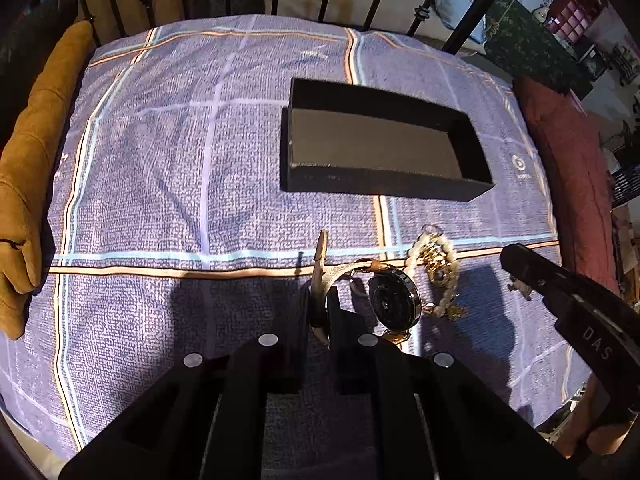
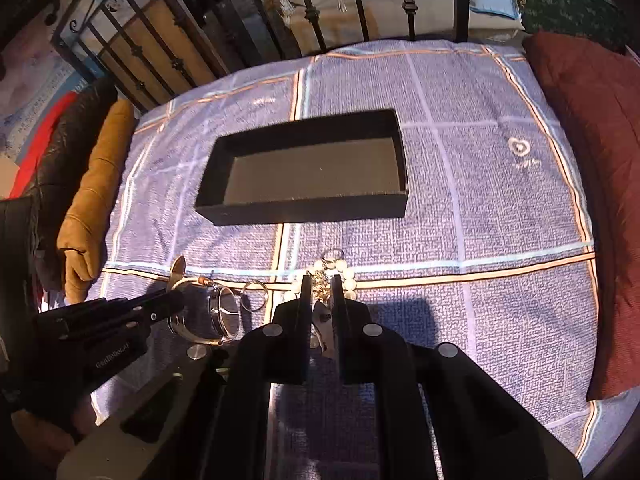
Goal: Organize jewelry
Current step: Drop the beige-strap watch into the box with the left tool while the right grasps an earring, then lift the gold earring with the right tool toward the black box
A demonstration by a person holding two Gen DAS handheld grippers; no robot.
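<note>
A watch with a dark round face [image 1: 394, 300] and a tan strap [image 1: 320, 268] lies on the blue plaid cloth [image 1: 160, 160]. My left gripper [image 1: 318, 312] is shut on the strap beside the face. The watch also shows in the right wrist view [image 2: 224, 312]. A pearl and gold chain bracelet [image 1: 434, 268] lies just right of the watch. My right gripper [image 2: 322, 300] is shut on the bracelet [image 2: 340, 270]. An open, empty black box [image 1: 380, 148] sits beyond both; it also shows in the right wrist view [image 2: 312, 168]. A thin ring [image 2: 255, 290] lies between watch and bracelet.
A mustard cushion [image 1: 32, 184] lies along the cloth's left edge and a dark red cushion [image 2: 592, 160] along the right. Black iron railings [image 2: 312, 8] stand behind the cloth. The right gripper's body [image 1: 576, 300] shows at the right of the left wrist view.
</note>
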